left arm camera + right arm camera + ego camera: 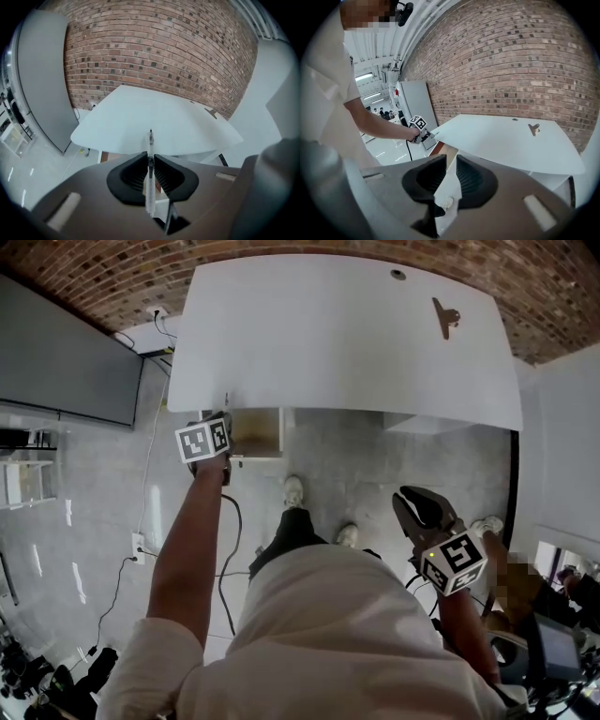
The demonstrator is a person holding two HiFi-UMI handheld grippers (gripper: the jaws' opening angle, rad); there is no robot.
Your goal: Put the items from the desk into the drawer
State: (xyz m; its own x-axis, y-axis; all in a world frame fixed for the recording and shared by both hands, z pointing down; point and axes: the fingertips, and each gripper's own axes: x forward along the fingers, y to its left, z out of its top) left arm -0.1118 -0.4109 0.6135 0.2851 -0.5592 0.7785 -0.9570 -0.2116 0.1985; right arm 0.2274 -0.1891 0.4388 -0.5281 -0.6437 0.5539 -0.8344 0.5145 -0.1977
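Note:
A white desk (347, 334) fills the far side, with a dark binder clip (445, 318) lying near its right back corner. Under the desk's left front edge an open wooden drawer (255, 432) sticks out. My left gripper (221, 427) hangs beside that drawer at the desk edge. It is shut on a clear pen (150, 145), whose tip points out toward the desk top (154, 117). My right gripper (412, 502) is held low by the person's right side, away from the desk. Its jaws stand a narrow gap apart (451, 166) with nothing gripped.
A brick wall (159, 51) runs behind the desk. A grey panel (66, 352) stands at the left and a white cabinet (562, 446) at the right. A cable (225, 549) trails on the floor by the person's shoes (293, 491).

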